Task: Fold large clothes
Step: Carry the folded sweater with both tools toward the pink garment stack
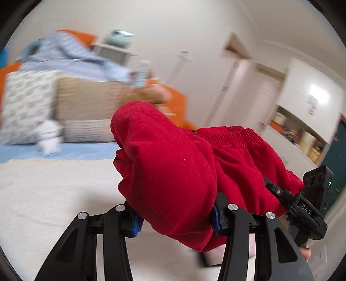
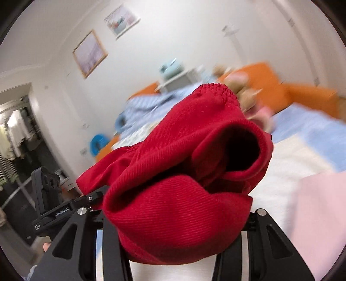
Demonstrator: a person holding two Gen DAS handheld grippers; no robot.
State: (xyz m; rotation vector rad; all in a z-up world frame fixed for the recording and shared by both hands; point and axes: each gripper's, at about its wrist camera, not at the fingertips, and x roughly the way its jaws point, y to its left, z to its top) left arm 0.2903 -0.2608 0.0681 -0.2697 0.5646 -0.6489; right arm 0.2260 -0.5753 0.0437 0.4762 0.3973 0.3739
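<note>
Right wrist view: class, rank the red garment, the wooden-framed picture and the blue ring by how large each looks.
1. red garment, though it is nearest the camera
2. wooden-framed picture
3. blue ring

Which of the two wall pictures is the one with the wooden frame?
The lower, larger wall picture has the wooden frame; the smaller one, higher and to its right, has a white frame.

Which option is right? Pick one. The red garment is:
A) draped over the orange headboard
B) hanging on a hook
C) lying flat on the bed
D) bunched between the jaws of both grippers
D: the red garment bulges out between the left gripper and the right gripper.
</note>
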